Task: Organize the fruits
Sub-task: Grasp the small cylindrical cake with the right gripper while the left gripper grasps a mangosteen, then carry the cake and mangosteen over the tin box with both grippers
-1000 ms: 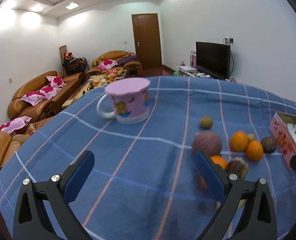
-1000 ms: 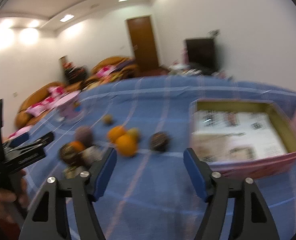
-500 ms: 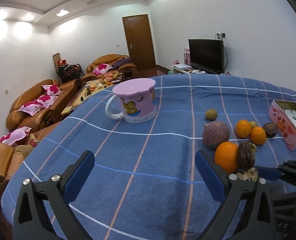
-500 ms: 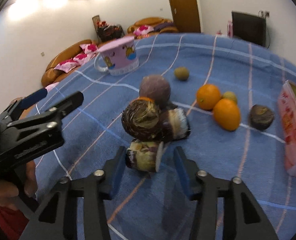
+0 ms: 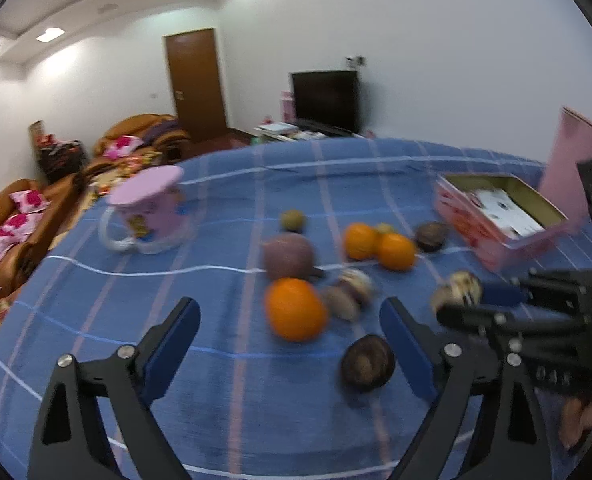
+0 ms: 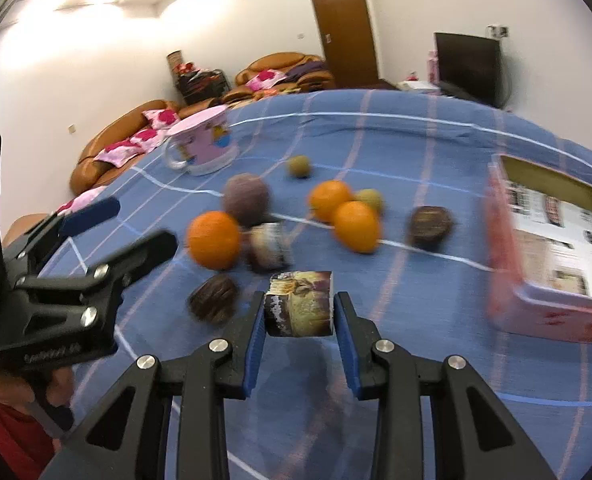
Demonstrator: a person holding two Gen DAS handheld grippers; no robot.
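Your right gripper (image 6: 299,316) has just been closing and its blue pads are clamped on a stubby fruit chunk (image 6: 299,304), flat-cut on its ends, with mottled brown-and-cream skin, lifted just off the tablecloth (image 6: 416,320). Your left gripper (image 5: 290,344) has just been closing a little too, but the jaws stand wide apart with nothing pressed between them; a dark wrinkly round fruit (image 5: 367,363) sits on the cloth in the gap, nearer the right finger.

The rest of the fruit is loose on the blue checked cloth. Counting from the right wrist view: three smooth glossy oranges, one (image 6: 214,240) at 10 o'clock from your held piece and two touching each other (image 6: 356,226) (image 6: 330,199) at 1 o'clock. One big dull purple ball (image 6: 246,199) is right behind the near orange. Two small greenish ones, one (image 6: 299,165) off alone and one (image 6: 370,199) tucked behind the orange pair. Dark brown wrinkled ones: I count two whole (image 6: 214,298) (image 6: 430,222), plus another cut piece (image 6: 268,246) touching the near orange.

A pink cardboard box (image 6: 508,280), open top with printed paper inside, is at 3 o'clock. A pink plastic mug (image 6: 202,148) with a clear handle sits at 11 o'clock.
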